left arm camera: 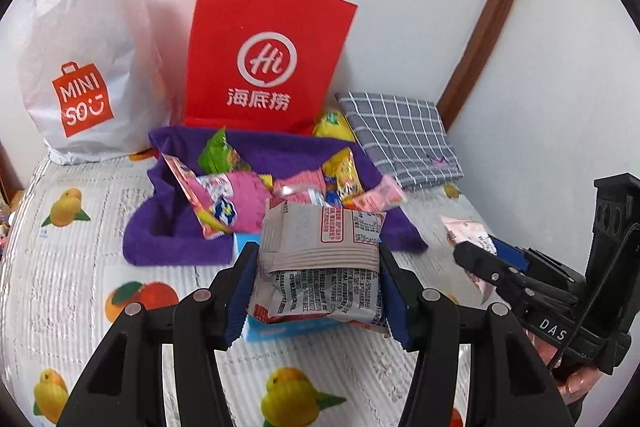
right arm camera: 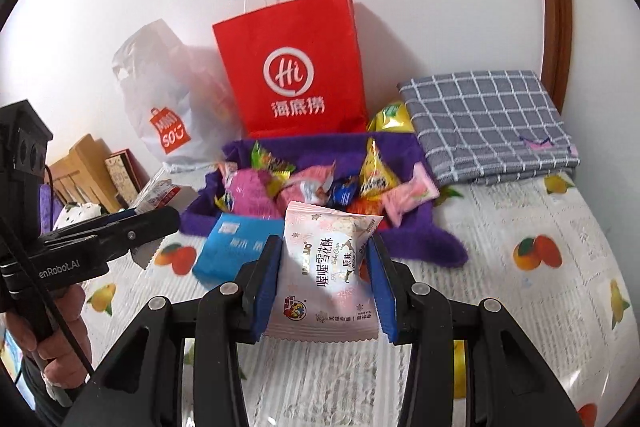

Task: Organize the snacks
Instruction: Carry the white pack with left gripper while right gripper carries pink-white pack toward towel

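Observation:
My left gripper (left arm camera: 318, 267) is shut on a silver and red snack packet (left arm camera: 320, 259), held above a blue box (left arm camera: 280, 331). My right gripper (right arm camera: 326, 279) is shut on a pale pink snowflake-crisp packet (right arm camera: 328, 279), held above the bed. Behind both, a pile of snacks (left arm camera: 276, 187) lies on a purple towel (left arm camera: 172, 235); the pile (right arm camera: 320, 183) and the towel (right arm camera: 420, 239) also show in the right wrist view. The right gripper shows at the right in the left wrist view (left arm camera: 468, 255). The left gripper shows at the left in the right wrist view (right arm camera: 156, 227).
A red paper bag (left arm camera: 268, 55) and a white Miniso plastic bag (left arm camera: 84, 59) stand against the wall. A folded grey checked cloth (left arm camera: 400, 139) lies to the right. The blue box (right arm camera: 236, 251) lies on the fruit-print bedsheet (right arm camera: 520, 307). Wooden boxes (right arm camera: 92, 171) stand at the left.

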`<state>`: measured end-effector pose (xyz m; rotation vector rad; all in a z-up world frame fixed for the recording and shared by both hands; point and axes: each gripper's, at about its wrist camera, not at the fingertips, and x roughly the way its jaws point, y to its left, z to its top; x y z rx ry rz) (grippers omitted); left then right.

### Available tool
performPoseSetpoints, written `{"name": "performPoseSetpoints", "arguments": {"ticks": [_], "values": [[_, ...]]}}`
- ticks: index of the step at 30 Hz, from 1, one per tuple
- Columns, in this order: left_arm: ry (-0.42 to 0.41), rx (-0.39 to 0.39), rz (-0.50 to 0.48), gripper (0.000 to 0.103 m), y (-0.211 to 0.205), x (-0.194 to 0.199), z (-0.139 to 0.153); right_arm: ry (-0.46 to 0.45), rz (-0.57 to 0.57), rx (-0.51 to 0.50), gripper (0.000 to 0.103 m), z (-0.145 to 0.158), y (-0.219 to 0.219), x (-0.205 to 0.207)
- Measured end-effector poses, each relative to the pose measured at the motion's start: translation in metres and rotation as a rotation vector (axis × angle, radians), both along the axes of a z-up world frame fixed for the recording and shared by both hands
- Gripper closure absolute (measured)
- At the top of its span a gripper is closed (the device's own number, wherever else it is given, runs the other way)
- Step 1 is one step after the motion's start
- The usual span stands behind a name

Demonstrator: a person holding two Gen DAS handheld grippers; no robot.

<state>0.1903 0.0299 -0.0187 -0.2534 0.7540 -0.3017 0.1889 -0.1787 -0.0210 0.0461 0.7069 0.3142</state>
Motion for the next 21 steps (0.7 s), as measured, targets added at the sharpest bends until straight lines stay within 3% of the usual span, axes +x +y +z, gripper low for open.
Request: {"name": "performPoseSetpoints", "arguments": {"ticks": [6,11,18,21], "values": [[-0.007,0.002,0.066,0.049,0.017,0.020,0.008,-0.014,-0.017,0.013,0.060,0.013,0.002,0.026],[-0.008,0.055,0.117,0.049,0.028,0.038,0.013,-0.024,-0.026,0.024,0.060,0.020,0.005,0.051],[-0.007,0.013,0.177,0.049,0.048,0.057,0.008,-0.017,-0.050,0.033,0.060,0.016,0.006,0.079],[-0.025,0.054,0.188,0.049,0.048,0.063,0.005,-0.016,-0.053,0.018,0.060,0.012,0.007,0.090]]}}
